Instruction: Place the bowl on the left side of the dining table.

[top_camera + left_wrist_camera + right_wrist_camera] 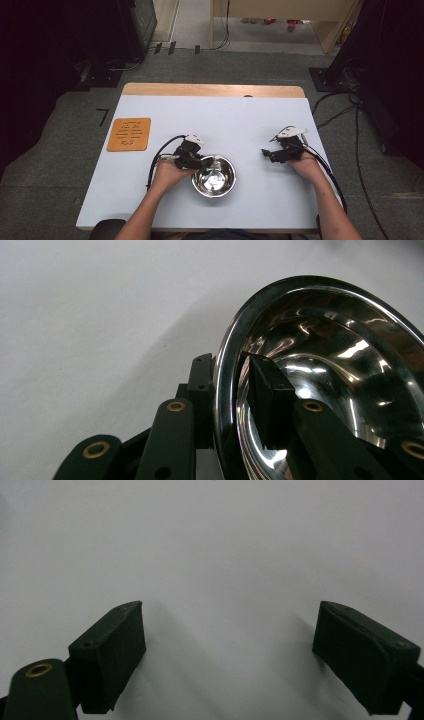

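A shiny steel bowl [214, 176] stands on the white table [235, 120], near the front and a little left of the middle. My left gripper [204, 162] is at the bowl's left rim. In the left gripper view one black jaw is outside the bowl [340, 355] and the other inside, so the left gripper [227, 365] is shut on the rim. My right gripper [267, 153] rests to the right of the bowl and apart from it. In the right gripper view the right gripper [227, 645] is open, with bare table between its jaws.
An orange square mat [129, 134] lies flat at the table's left side. A wooden strip [212, 90] runs along the far edge. Cables trail from both grippers toward the front corners.
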Demonstrator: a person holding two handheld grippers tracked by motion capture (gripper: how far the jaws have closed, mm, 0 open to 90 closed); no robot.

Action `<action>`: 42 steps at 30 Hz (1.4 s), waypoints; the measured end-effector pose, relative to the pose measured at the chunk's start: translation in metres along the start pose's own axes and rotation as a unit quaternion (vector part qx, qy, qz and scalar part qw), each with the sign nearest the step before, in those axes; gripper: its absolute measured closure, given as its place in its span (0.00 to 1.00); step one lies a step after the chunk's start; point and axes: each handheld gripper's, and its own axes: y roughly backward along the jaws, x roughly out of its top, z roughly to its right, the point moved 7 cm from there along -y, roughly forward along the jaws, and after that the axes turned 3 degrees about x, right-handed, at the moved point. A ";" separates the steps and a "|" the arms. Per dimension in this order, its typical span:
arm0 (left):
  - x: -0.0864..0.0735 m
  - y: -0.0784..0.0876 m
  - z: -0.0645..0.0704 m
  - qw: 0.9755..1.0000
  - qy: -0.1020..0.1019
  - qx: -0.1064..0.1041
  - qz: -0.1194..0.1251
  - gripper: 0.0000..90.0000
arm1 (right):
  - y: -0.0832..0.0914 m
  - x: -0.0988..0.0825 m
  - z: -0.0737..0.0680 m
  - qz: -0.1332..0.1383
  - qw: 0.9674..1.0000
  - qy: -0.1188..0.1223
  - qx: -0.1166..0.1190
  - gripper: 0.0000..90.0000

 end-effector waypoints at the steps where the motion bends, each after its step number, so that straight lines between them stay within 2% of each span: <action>1: 0.000 0.000 0.000 1.000 -0.001 0.000 -0.001 0.83 | 0.000 0.000 0.000 0.000 1.000 -0.001 0.000 0.14; 5: -0.002 0.001 -0.001 1.000 -0.012 0.001 -0.012 0.86 | 0.000 0.000 0.000 0.000 1.000 -0.001 0.000 0.14; 10: -0.003 0.002 -0.001 1.000 -0.003 -0.006 -0.021 0.88 | 0.000 0.000 0.000 0.000 1.000 -0.001 0.000 0.14; 13: -0.003 0.002 -0.001 1.000 -0.005 -0.004 -0.023 0.88 | 0.000 0.000 0.000 0.000 1.000 -0.001 0.000 0.14; 17: -0.003 0.004 -0.001 0.999 0.009 -0.007 -0.032 0.89 | 0.000 0.000 0.000 0.000 1.000 -0.001 0.000 0.14; 21: -0.001 0.005 0.001 0.999 0.013 -0.010 -0.031 0.90 | 0.000 0.000 0.000 0.000 1.000 -0.001 0.000 0.14; 24: 0.002 0.009 0.005 0.999 0.017 -0.028 -0.021 0.91 | 0.000 0.000 0.000 0.000 1.000 -0.001 0.000 0.14; 29: 0.007 0.014 0.011 0.999 0.015 -0.043 -0.012 0.94 | 0.000 0.000 0.000 0.000 1.000 -0.001 0.000 0.14; 36: 0.011 0.017 0.018 1.000 -0.012 -0.022 -0.010 0.94 | 0.000 0.000 0.000 0.000 1.000 -0.001 0.000 0.14; 42: 0.015 0.022 0.018 1.000 -0.017 -0.017 -0.004 0.94 | 0.000 0.000 0.000 0.001 1.000 -0.003 0.000 0.14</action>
